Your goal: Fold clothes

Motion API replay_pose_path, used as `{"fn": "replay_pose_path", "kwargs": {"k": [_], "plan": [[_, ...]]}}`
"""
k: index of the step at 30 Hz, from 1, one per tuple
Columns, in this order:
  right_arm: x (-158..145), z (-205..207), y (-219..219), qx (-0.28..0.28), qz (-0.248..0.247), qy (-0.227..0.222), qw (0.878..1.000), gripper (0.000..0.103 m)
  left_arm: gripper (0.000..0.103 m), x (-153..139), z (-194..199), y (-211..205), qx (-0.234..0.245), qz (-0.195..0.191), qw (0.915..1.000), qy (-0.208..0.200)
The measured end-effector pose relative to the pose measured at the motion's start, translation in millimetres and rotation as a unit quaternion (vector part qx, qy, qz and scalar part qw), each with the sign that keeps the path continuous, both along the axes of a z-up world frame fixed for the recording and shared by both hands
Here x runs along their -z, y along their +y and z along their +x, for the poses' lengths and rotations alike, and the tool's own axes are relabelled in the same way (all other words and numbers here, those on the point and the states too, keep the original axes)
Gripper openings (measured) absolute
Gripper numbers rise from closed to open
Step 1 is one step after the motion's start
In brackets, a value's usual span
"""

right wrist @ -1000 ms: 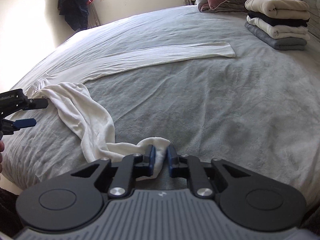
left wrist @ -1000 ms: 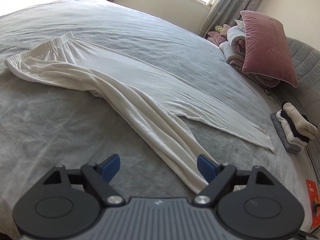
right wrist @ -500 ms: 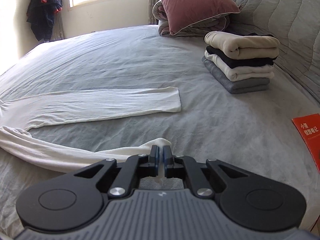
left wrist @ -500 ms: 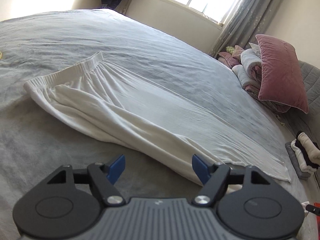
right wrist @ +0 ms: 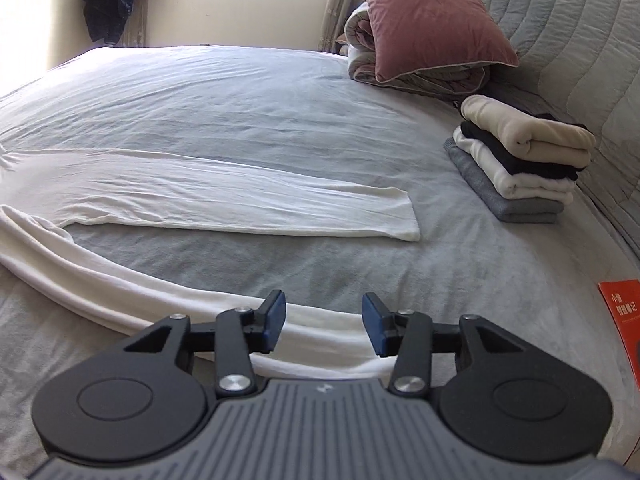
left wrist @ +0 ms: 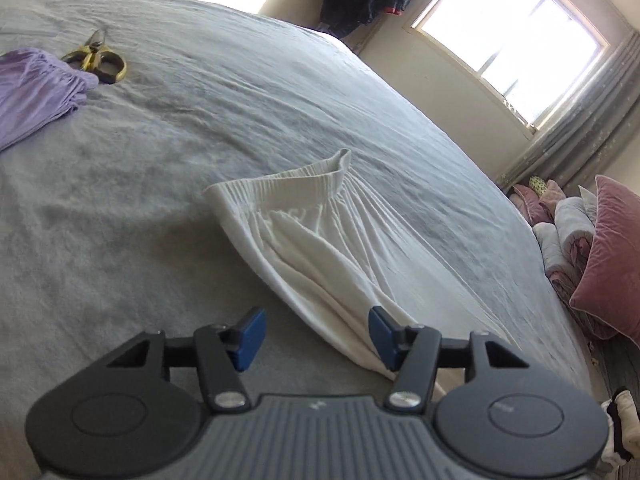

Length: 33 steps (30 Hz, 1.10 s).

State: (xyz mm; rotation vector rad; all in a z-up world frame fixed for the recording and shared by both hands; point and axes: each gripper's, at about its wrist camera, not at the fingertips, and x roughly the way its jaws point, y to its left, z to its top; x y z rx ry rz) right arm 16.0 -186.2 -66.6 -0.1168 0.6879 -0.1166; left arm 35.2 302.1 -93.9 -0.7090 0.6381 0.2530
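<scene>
On the grey bed (right wrist: 280, 92) the white trousers (right wrist: 224, 196) lie stretched out, the right gripper (right wrist: 324, 322) having just released the near leg, jaws opening, while the left gripper (left wrist: 314, 338) closes empty near the waistband (left wrist: 288, 184), likely regrasping.

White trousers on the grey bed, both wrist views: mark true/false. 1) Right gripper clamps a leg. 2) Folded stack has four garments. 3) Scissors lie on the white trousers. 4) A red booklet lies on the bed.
1) False: the right gripper is opening, its pads clear of the white trousers leg below.
2) True: folded stack.
3) False: the yellow-handled scissors lie on the grey bed beside a lilac garment.
4) True: red booklet.
</scene>
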Motion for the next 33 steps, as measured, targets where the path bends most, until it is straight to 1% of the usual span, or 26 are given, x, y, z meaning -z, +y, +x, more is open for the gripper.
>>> {"fn": "replay_pose_path", "kwargs": {"k": [2,3,6,8,10,11,12,13,14,15,17,19,21,22,23,24,26,27,28,30,33], "plan": [[-1,1,17,-0.031,0.008,0.000,0.999,0.047,0.054,1,2,7,-0.014,-0.026,0.9995,0.007],[-1,1,26,-0.048,0.013,-0.001,0.999,0.047,0.054,0,5,9,-0.017,-0.032,0.9993,0.007],[-2,0,54,-0.097,0.034,-0.005,0.995,0.047,0.051,2,14,7,-0.020,-0.015,0.9995,0.017],[-1,-1,69,-0.126,0.051,-0.003,0.991,0.047,0.048,7,13,4,-0.017,-0.005,0.9998,0.002],[2,-2,85,-0.158,0.064,0.001,0.985,0.047,0.039,13,10,3,-0.016,0.005,0.9998,-0.014],[4,-3,92,-0.168,0.066,0.003,0.984,0.047,0.035,14,12,3,-0.018,0.004,0.9997,-0.013],[6,-4,97,-0.177,0.067,0.004,0.982,0.047,0.027,14,14,3,-0.016,0.000,0.9998,-0.014],[8,-4,103,-0.185,0.067,0.006,0.980,0.047,0.025,12,18,2,-0.006,0.005,0.9998,-0.017],[10,-5,109,-0.193,0.068,0.008,0.979,0.047,0.023,10,22,-1,0.007,0.023,0.9996,-0.013],[12,-4,113,-0.198,0.068,0.008,0.978,0.047,0.019,9,24,-5,0.015,0.043,0.9989,-0.007],[16,-1,120,-0.205,0.068,0.007,0.976,0.047,0.015,9,24,-9,0.022,0.053,0.9983,-0.006],[21,4,124,-0.203,0.066,0.011,0.977,0.047,0.010,11,24,-10,0.024,0.042,0.9988,-0.006],[26,9,126,-0.199,0.061,0.014,0.978,0.047,0.007,13,25,-11,0.032,0.043,0.9985,-0.006],[29,12,127,-0.196,0.056,0.014,0.979,0.046,0.004,13,25,-12,0.035,0.046,0.9983,-0.007],[31,13,127,-0.194,0.051,0.013,0.980,0.044,0.002,13,25,-12,0.037,0.049,0.9981,-0.009],[32,15,127,-0.192,0.048,0.012,0.980,0.040,0.001,13,25,-12,0.040,0.050,0.9979,-0.011],[34,17,125,-0.186,0.048,0.008,0.981,0.027,0.000,12,26,-12,0.045,0.049,0.9977,-0.013],[34,18,124,-0.182,0.049,0.007,0.982,0.015,0.000,12,26,-12,0.046,0.052,0.9975,-0.014],[34,19,123,-0.177,0.051,0.006,0.983,0.007,0.000,11,26,-13,0.047,0.054,0.9973,-0.015],[30,21,118,-0.169,0.063,0.004,0.984,0.003,0.000,7,24,-13,0.047,0.055,0.9971,-0.022],[23,18,113,-0.164,0.077,-0.005,0.983,0.002,0.000,-2,18,-10,0.049,0.052,0.9968,-0.035]]}}
